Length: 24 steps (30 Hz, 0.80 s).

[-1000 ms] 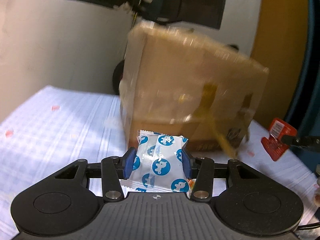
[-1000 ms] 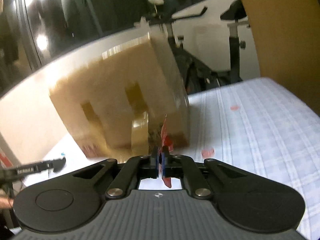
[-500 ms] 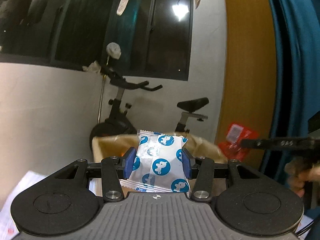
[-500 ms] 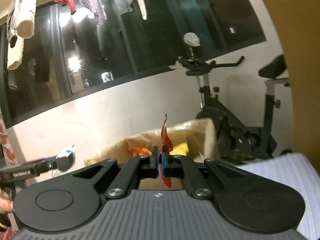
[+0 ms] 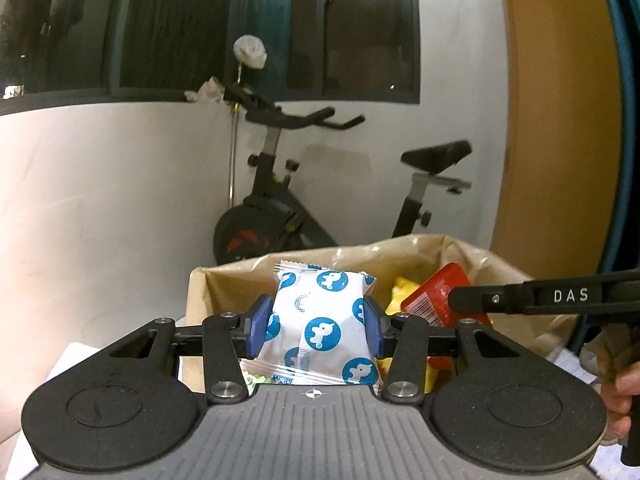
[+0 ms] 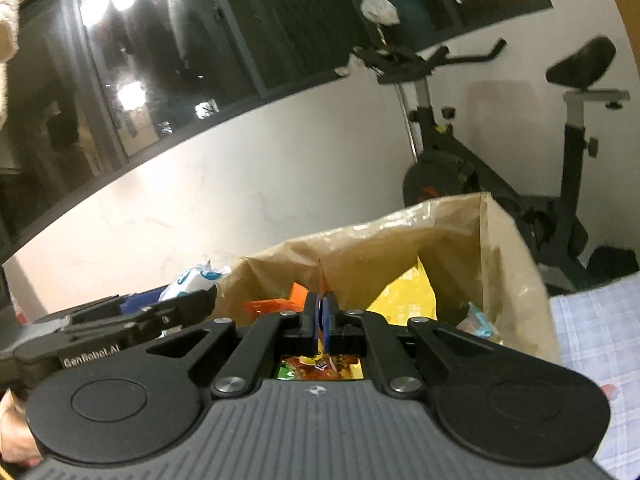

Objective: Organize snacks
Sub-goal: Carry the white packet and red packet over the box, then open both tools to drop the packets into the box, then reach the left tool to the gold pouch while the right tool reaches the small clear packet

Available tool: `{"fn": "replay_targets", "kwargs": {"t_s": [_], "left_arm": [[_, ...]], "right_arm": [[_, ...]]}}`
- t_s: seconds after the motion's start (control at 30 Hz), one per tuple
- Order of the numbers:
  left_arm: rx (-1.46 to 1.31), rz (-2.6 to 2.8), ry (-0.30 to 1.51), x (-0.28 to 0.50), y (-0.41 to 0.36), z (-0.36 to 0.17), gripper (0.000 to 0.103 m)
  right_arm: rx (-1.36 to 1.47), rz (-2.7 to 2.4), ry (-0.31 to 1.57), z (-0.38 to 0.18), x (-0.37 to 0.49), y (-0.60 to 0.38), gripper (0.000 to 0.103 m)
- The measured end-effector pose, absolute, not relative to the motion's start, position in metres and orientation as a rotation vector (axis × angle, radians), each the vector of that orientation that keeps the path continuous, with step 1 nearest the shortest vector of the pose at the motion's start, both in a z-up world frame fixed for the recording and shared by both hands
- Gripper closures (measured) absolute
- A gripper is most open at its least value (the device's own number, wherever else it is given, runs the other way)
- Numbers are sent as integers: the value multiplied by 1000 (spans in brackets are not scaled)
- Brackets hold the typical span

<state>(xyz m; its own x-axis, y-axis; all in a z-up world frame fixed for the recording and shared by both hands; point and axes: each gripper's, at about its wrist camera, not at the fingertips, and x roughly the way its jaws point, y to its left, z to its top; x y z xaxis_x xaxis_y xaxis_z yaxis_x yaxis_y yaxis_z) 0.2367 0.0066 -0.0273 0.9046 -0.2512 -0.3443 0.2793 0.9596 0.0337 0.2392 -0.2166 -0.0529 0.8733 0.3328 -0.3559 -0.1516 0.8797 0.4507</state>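
While both grippers hang over the open snack box, each wrist view tells its own half.

From the left wrist, the left gripper [image 5: 316, 326] has its blue pads clenched on a white snack packet with blue round logos [image 5: 322, 326], upright between them, just in front of the cardboard box [image 5: 224, 280]; ahead to the right, the right gripper [image 5: 454, 300] pinches a red snack packet [image 5: 434, 300] above the box, a hand [image 5: 618, 396] behind it. From the right wrist, the blue pads are pressed together with only a thin edge of that packet between them; the box's inside shows: a yellow wrapper [image 6: 408, 292], an orange packet [image 6: 272, 306], more snacks below. An exercise bike [image 6: 472, 168] stands beyond, checked cloth [image 6: 600, 328] at right.
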Motion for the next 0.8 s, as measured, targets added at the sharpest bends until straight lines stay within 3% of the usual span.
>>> {"fn": "replay_targets", "kwargs": {"t_s": [0.13,0.2,0.23,0.27,0.6,0.8], "left_arm": [[93,-262,378,244,10,-32,50],[95,-267,361,239,13,-31,37],[97,-266,348,236,14,-29,28],[100,-263,338,239,12,-29,27],[112,-304,310,208,18,-21,27],[68,-326,318,184,33,-22,27]], "right_arm": [[386,192,469,-58,247,-217,96],[343,181,461,-57,244,-215,94],[324,185,453,-56,242,-214,87],[302,185,445,-54,241,-213,78],[21,173,330,-49,195,-192,76],[-6,131,314,-58,172,-191,76]]}}
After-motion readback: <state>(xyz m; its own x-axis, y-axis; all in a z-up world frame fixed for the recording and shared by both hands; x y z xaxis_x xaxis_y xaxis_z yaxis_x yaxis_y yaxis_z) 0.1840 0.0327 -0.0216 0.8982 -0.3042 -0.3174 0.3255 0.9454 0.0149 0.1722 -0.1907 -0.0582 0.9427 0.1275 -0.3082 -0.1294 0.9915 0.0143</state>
